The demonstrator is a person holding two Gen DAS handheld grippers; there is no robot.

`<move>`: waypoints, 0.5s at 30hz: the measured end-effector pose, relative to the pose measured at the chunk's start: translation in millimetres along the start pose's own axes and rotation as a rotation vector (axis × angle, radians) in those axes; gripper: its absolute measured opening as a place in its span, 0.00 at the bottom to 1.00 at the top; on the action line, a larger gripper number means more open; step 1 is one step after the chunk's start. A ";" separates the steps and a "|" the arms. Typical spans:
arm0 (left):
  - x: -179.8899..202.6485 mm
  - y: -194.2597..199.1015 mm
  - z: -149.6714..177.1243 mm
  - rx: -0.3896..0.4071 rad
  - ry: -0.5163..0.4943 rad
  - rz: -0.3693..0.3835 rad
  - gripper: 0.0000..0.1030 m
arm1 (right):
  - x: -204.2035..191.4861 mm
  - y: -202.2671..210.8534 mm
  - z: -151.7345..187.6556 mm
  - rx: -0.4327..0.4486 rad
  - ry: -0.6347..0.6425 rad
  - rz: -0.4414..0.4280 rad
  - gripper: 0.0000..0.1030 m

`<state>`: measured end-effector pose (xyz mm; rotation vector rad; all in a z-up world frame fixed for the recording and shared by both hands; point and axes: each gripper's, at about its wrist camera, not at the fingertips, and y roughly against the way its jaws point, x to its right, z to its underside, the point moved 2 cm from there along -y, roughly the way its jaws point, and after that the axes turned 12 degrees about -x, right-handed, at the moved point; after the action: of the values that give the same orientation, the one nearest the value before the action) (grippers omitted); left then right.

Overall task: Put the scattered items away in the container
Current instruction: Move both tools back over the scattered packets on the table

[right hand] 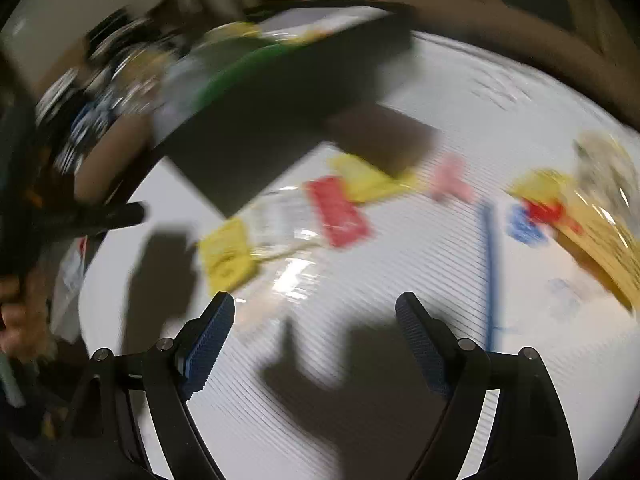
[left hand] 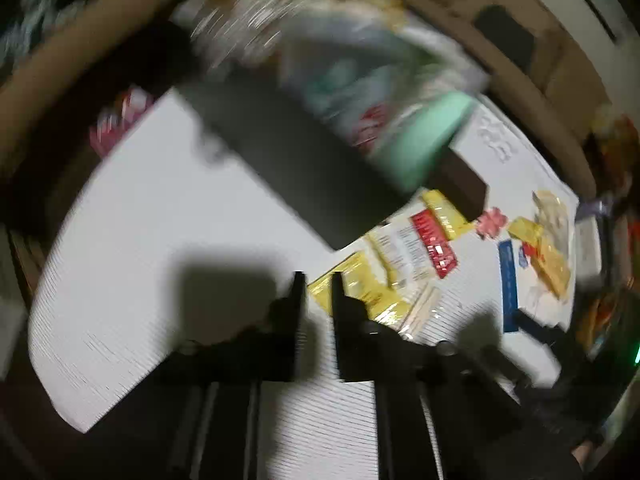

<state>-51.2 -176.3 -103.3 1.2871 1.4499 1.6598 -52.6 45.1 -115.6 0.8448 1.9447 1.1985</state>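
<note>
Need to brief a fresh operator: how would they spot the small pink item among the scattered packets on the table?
Start at the big dark container on the white table. Packets spill off its near corner, and just past that corner, apart from the yellow packet beside it, lies the pink item. It is the only pink piece, smaller than any neighbour; blur hides its details.

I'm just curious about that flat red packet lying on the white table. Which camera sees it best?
The left wrist view: the red packet is sharper there, with pale printing visible on it, beside a yellow packet. In the right wrist view it is larger but smeared by motion blur, with no detail readable.
</note>
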 end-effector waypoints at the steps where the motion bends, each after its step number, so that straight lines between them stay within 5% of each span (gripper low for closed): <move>1: -6.6 -2.4 -2.4 -0.016 0.024 0.017 0.31 | -18.9 -7.0 1.1 0.038 0.060 0.011 0.84; 4: -16.8 5.3 -4.0 0.014 0.051 0.052 0.59 | -61.8 -31.5 1.7 0.105 0.201 0.075 0.84; 8: -25.6 5.6 -6.4 0.010 0.057 0.052 0.63 | -78.3 -68.5 -4.1 0.052 0.246 0.127 0.82; 10: -30.8 2.1 -7.6 -0.015 0.062 0.058 0.68 | -75.5 -80.7 -4.8 0.014 0.224 0.078 0.57; 12: -33.7 -4.0 -8.7 -0.046 0.063 0.057 0.70 | -71.7 -81.2 -7.2 0.014 0.173 -0.016 0.13; 14: -32.3 -13.6 -11.5 -0.087 0.046 0.046 0.71 | -74.2 -75.2 -9.9 -0.010 0.157 -0.255 0.07; 15: -33.0 -17.7 -13.7 -0.101 0.037 0.024 0.73 | -79.8 -69.9 -10.0 -0.006 0.182 -0.289 0.07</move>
<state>-54.7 -206.7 -128.8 1.2289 1.3583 1.7579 -28.7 -49.3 -159.0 0.4433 2.1215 1.1371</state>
